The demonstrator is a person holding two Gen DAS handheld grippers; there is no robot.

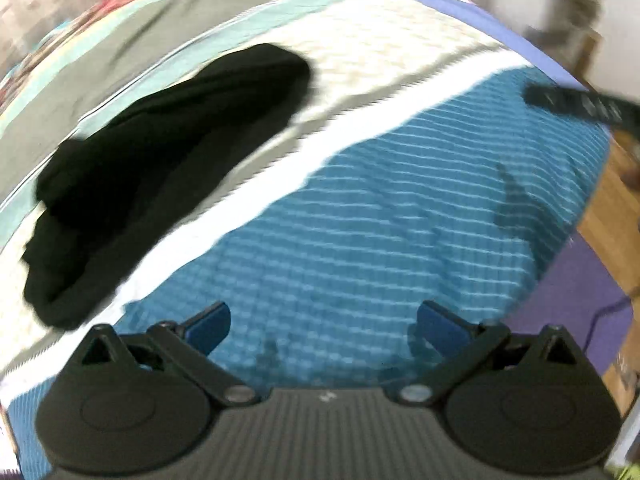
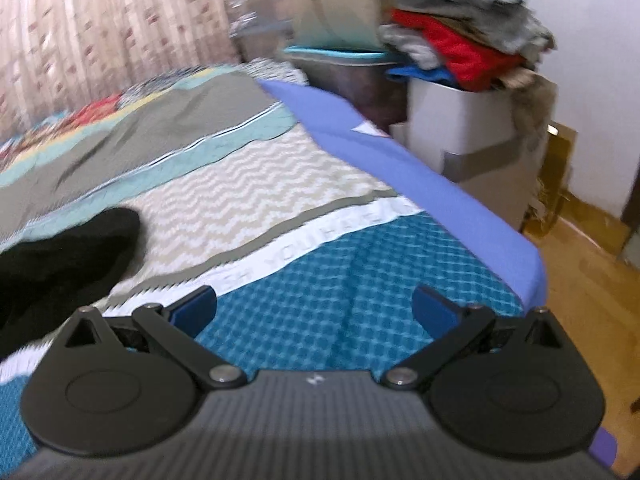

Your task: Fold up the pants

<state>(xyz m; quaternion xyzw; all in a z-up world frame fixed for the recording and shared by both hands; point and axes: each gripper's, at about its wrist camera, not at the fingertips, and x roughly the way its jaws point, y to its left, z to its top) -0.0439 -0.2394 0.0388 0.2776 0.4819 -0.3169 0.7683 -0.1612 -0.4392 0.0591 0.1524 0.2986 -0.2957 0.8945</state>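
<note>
The black pants (image 1: pixel 160 176) lay bunched in a long heap on the bed (image 1: pixel 360 220), across the pale zigzag band of the quilt, up and to the left of both tools. The left gripper (image 1: pixel 324 320) hung over the teal checked patch, jaws wide and holding nothing. The right gripper (image 2: pixel 314 306) hung likewise, jaws wide, near the bed's blue edge (image 2: pixel 400 152).

A patchwork bedspread (image 2: pixel 280 168) of teal check, white lettered band, zigzag cream and grey covers the bed, edged by a periwinkle sheet (image 2: pixel 460 200), beside a white bin (image 2: pixel 460 128) heaped with clothes (image 2: pixel 460 40), on wooden floor (image 2: pixel 580 280).
</note>
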